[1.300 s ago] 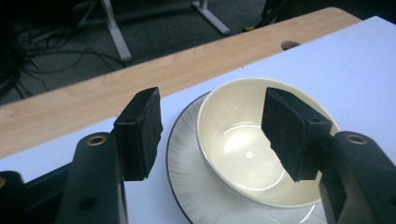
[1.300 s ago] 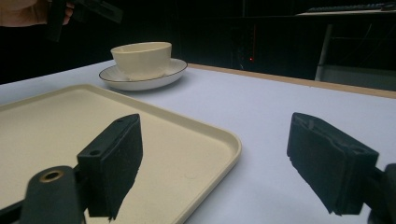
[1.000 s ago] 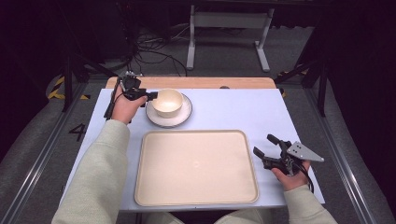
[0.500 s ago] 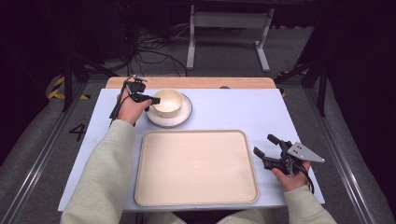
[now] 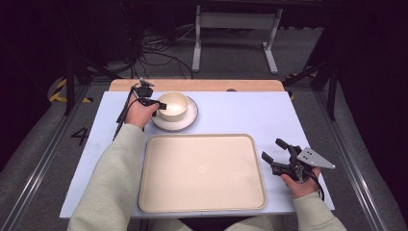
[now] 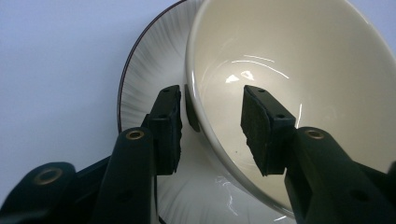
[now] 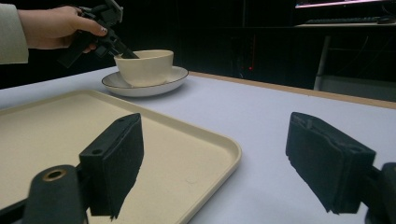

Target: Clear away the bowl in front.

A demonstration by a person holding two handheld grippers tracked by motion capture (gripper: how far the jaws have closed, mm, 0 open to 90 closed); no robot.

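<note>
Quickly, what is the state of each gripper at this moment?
Left gripper: open, fingers on either side of the bowl rim, one inside, one outside; not closed.
Right gripper: open, holding nothing.

From above and behind me, the high camera looks forward and down on the whole pale blue tabletop (image 5: 240,115). My left claw's camera sits very close to the cream ceramic bowl (image 6: 299,84). My right claw's camera looks low across the tabletop and shares that bowl, farther off.
</note>
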